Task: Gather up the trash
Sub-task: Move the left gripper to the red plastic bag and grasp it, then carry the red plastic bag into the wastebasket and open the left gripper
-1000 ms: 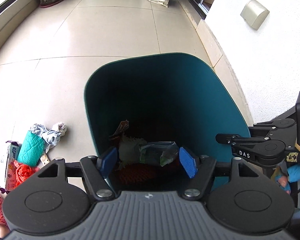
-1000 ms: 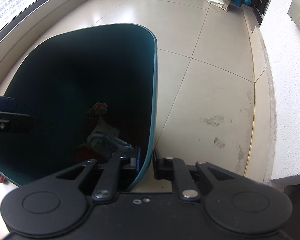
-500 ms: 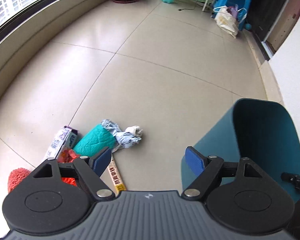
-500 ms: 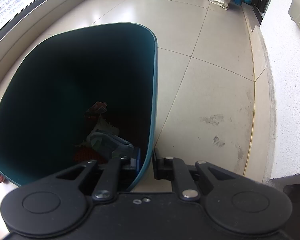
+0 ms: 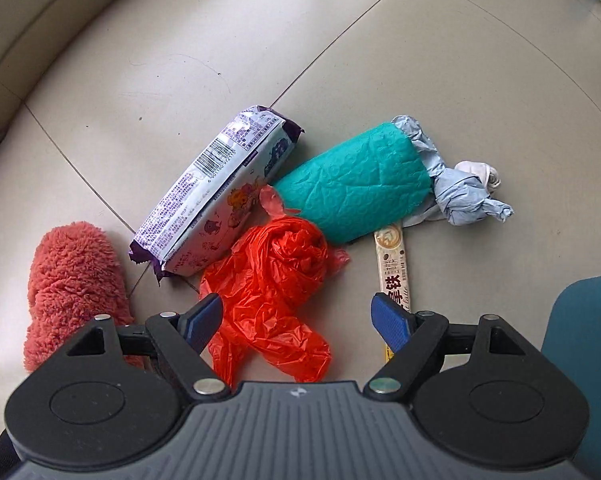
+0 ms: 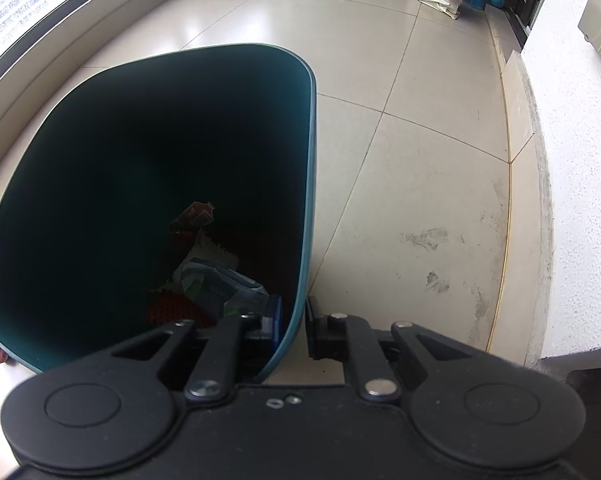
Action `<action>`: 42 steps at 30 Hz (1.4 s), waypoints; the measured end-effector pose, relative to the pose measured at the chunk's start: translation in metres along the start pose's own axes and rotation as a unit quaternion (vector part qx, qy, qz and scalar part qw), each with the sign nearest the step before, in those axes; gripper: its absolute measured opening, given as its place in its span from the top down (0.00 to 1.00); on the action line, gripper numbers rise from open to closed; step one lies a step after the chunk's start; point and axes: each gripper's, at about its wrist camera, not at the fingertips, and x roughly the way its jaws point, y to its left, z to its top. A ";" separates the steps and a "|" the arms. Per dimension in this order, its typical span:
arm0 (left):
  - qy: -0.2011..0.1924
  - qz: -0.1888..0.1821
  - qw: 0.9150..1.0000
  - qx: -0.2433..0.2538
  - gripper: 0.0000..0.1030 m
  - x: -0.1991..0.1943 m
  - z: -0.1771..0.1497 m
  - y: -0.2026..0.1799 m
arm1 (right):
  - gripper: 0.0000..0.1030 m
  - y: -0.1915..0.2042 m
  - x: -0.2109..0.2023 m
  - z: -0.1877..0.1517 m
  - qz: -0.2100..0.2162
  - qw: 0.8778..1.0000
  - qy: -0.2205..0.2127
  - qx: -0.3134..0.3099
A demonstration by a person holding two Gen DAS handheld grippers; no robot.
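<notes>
Lying between left gripper (image 5: 298, 320): red bag (image 5: 274, 292)

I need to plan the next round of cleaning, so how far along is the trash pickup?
Partly done: several wrappers already lie in the teal bin, whose rim the right gripper pinches. The left gripper is open and empty above the red plastic bag. That bag, the snack packet, green roll, crumpled paper and coffee stick remain on the floor.
</notes>
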 end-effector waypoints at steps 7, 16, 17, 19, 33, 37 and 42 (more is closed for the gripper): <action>0.027 0.050 0.998 0.040 0.21 0.059 0.005 -0.009 | 0.88 0.002 0.009 0.001 -0.002 1.000 0.010 -0.007; 0.036 0.044 0.997 0.046 0.35 0.090 0.005 -0.008 | 0.89 0.002 0.016 0.005 -0.004 1.000 0.025 -0.010; 0.036 0.038 0.998 0.045 0.46 0.089 0.005 -0.007 | 0.89 0.003 0.017 0.006 -0.005 1.000 0.027 -0.010; 0.033 0.035 0.998 0.040 0.49 0.086 0.005 -0.007 | 0.89 0.004 0.019 0.006 -0.008 1.000 0.028 -0.010; -0.017 -0.018 1.000 0.008 0.51 -0.034 -0.010 -0.026 | 0.90 0.002 0.015 0.000 -0.006 1.000 0.010 0.001; -0.030 -0.066 0.997 0.019 0.51 -0.091 -0.016 -0.047 | 0.91 0.001 0.011 -0.001 -0.008 1.000 0.009 0.006; -0.073 -0.144 0.983 0.091 0.51 -0.179 -0.032 -0.097 | 0.91 -0.003 0.006 -0.001 -0.003 1.000 0.001 0.015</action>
